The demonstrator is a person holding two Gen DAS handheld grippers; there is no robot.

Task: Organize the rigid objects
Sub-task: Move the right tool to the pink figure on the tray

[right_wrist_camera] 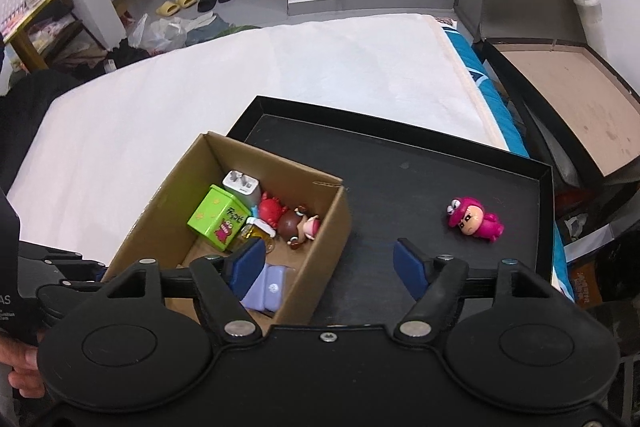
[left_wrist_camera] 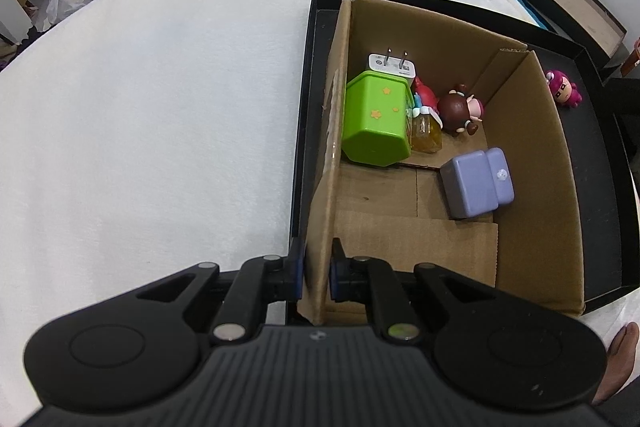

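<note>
The cardboard box point(left_wrist_camera: 532, 163) wall is being pinched by the nearly closed left gripper point(left_wrist_camera: 316, 273). The right gripper point(right_wrist_camera: 328, 263) is being held wide, empty; the pink figure point(right_wrist_camera: 476, 221) is lying at two o'clock on the black tray point(right_wrist_camera: 400, 163).

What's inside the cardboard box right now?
In the cardboard box: white charger, green container, red toy, small jar, brown-haired figurine, purple case. Anything beneath them is hidden.
</note>
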